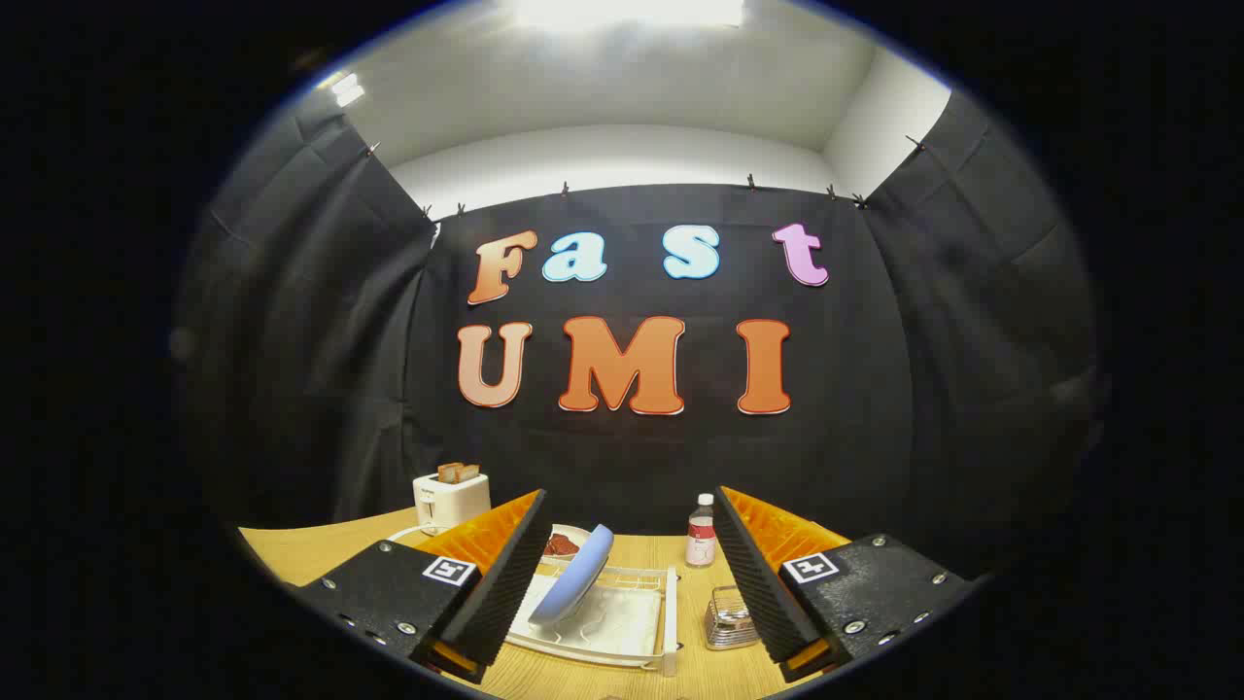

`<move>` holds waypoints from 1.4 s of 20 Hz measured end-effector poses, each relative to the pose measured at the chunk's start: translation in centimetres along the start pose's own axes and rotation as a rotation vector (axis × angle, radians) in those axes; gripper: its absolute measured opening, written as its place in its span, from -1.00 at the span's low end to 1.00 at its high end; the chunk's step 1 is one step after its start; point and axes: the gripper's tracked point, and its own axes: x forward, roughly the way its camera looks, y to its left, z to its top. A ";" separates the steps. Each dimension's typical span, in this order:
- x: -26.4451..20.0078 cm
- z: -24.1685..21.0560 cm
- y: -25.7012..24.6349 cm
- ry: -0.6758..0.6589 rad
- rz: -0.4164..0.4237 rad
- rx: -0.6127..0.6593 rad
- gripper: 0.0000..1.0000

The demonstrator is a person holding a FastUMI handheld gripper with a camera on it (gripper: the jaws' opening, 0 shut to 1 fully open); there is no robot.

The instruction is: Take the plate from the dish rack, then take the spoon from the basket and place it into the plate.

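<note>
Blue and round, the shallow ceramic-looking plate (pixel 573 574) stands on edge in the white wire dish rack (pixel 637 622), and it is still untouched as the gripper (pixel 632 574) hangs above and short of it with its jaws spread wide, holding nothing. The plate sits between the fingers, nearer the left one, leaning back with its upper rim tipped away toward the booth wall. Seen from here it reads as a slanted oval, its long axis running from low by the left finger up toward the middle, face turned toward the rack's open floor. Just right of the rack sits the small metal wire basket (pixel 731 622), close by the right finger; the spoon cannot be made out inside it. A small clear bottle with a white cap (pixel 701 530) stands beyond the basket, and a white toaster (pixel 451 496) sits farther off behind the left finger.

Risks, as I judge them: coming down off-centre could knock the rim with the left finger and topple the plate. Pinching only the thin edge could let it swivel or slip. Dragging it sideways may catch the rack's wires and pull the rack along.
</note>
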 end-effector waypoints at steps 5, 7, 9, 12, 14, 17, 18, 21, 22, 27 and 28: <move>0.0 0.1 0.1 0.000 0.006 0.002 0.97; 0.1 -0.2 0.2 0.010 0.004 -0.010 0.97; 0.2 -0.2 0.4 0.015 0.008 -0.019 0.97; 0.3 0.3 0.8 0.009 0.019 -0.014 0.97; 0.6 0.6 1.1 0.008 0.029 -0.003 0.98; 1.4 -0.1 1.7 0.043 0.061 0.026 0.98; 1.6 -0.5 2.4 0.071 0.090 0.053 0.97; 2.7 -1.5 3.0 0.157 0.141 0.125 0.98; 3.2 -1.8 2.8 0.183 0.142 0.143 0.98; 5.7 -3.4 3.9 0.354 0.203 0.227 0.96; 6.3 -3.7 4.2 0.386 0.219 0.228 0.95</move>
